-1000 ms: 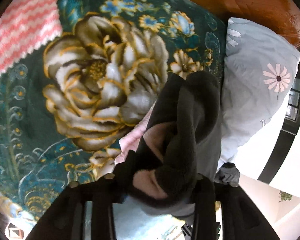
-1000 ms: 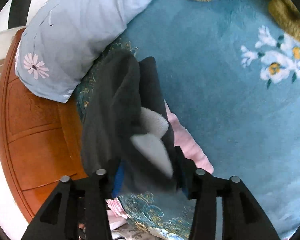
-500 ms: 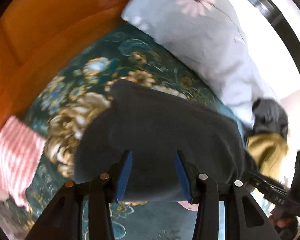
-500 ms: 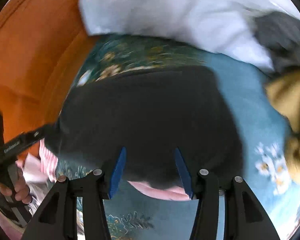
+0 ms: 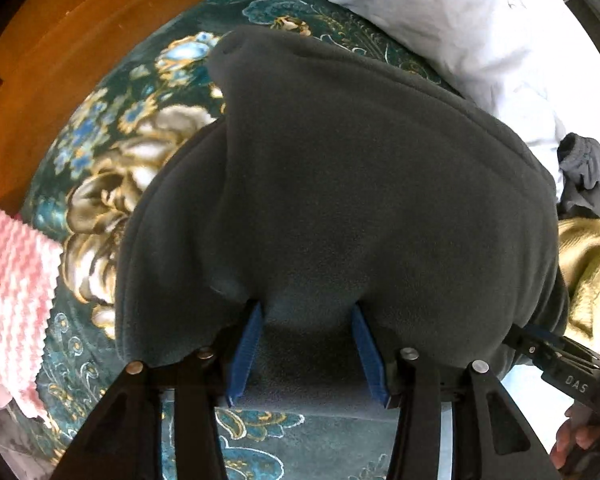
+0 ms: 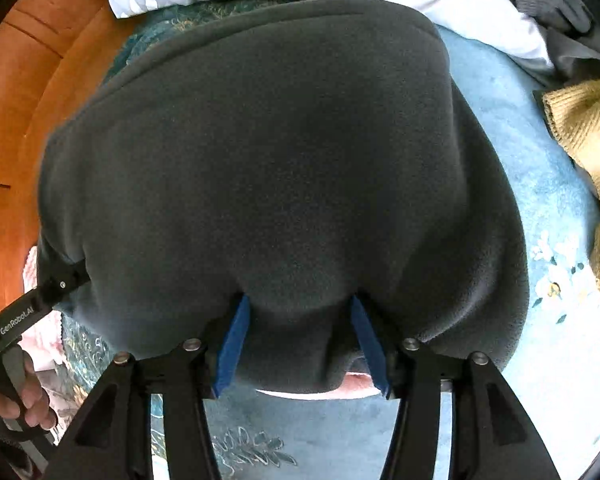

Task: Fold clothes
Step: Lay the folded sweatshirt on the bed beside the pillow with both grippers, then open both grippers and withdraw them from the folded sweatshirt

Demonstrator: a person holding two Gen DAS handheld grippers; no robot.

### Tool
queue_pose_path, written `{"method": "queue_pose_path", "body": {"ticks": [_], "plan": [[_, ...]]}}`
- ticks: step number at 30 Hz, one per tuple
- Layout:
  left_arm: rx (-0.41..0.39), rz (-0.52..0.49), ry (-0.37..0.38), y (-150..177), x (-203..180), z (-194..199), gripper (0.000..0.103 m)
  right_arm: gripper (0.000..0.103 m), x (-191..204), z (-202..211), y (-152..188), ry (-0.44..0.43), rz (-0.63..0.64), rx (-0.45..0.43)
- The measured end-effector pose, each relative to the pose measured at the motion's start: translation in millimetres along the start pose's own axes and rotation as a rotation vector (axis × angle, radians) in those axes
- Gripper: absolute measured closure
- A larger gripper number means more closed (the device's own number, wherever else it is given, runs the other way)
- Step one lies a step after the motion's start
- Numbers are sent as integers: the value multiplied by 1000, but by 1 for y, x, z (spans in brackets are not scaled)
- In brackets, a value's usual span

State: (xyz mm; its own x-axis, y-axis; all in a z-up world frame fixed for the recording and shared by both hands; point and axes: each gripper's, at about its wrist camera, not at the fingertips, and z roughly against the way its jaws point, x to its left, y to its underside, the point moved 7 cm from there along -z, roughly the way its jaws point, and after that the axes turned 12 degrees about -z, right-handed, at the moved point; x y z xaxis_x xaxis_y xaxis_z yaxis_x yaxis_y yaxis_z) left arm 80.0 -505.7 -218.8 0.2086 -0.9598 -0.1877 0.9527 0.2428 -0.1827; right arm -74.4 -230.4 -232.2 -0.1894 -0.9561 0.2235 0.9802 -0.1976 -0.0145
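Note:
A dark grey fleece garment [image 5: 340, 200] lies spread and folded flat on the floral blanket, filling both views [image 6: 280, 160]. My left gripper [image 5: 306, 344] stands open at its near edge, blue pads either side of the fabric. My right gripper [image 6: 298, 340] is open the same way at the garment's near edge. A pink lining [image 6: 356, 382] peeks out below the hem. Each gripper shows at the edge of the other's view: the right one [image 5: 560, 364] and the left one [image 6: 24, 316], their fingertips under the garment's corners.
A white pillow [image 5: 440, 12] lies beyond the garment. A mustard knit garment [image 6: 584, 136] and a grey garment [image 5: 588, 176] lie to the right. A pink-and-white knit [image 5: 12, 280] lies to the left. The wooden headboard [image 6: 16, 92] runs along the left.
The garment hung bunched in shut grippers a second ago. It now lies spread flat on the bed, and both grippers have opened and let go of it.

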Motion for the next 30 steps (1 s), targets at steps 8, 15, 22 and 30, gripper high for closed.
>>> {"method": "queue_pose_path", "body": {"ticks": [8,15,22,30], "plan": [[-75,71,94,22,-29,39,36,42,-1,40,26,-39,76,-16],[-35,45,52,57,-73,38,19,26,-30,59,46,-14,90,-29],[-58,86,21,76,-115,53,1,0,-61,76,66,-2,178,-24],[-76,177,-71,107,-146,80,0,0,-90,80,70,-8,290,-59]]}}
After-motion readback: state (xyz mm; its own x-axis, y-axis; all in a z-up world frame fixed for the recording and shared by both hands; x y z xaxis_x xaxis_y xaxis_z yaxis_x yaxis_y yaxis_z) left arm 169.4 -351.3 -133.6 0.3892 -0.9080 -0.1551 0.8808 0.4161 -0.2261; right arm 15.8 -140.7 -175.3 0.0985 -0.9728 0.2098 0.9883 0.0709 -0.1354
